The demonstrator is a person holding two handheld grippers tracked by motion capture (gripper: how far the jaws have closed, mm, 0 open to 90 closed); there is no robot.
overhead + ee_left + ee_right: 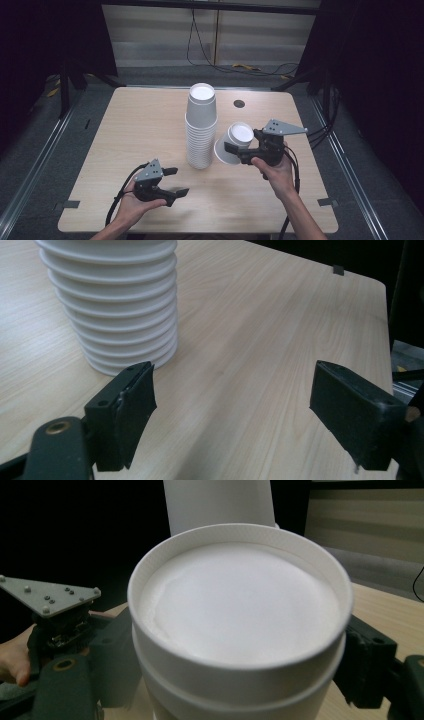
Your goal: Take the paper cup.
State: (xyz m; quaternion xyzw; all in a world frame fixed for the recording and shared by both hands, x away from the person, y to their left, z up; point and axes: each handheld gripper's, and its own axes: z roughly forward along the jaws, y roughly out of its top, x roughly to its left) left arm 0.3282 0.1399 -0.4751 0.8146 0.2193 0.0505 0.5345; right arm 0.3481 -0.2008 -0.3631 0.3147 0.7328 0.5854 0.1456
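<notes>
1. High view: Your right gripper (239, 150), right of centre in the frame, has its jaws clamped on the wall of a white paper cup (234, 143). The cup is tilted, base up and toward the camera, and sits just beside the lower part of the cup stack (201, 127). Whether cup and stack touch cannot be told.
2. High view: The cup stack stands upright, bases up, at the centre of the wooden counter (145, 125). A small dark round hole (239, 103) lies in the counter to the upper right of the stack.
3. High view: Your left gripper (176, 181) is at the lower left of the frame, below and left of the stack. Its jaws stand apart with nothing between them.
4. Left gripper view: The two black jaws rise from the bottom edge, well apart, with bare counter (250, 340) between them. The rims at the bottom of the cup stack (117, 300) occupy the upper left, near the left jaw but apart from it.
5. Right gripper view: The held paper cup (235, 615) occupies the centre, its recessed base facing the camera. One jaw presses on each side. The left gripper's grey plate appears at the left edge.
</notes>
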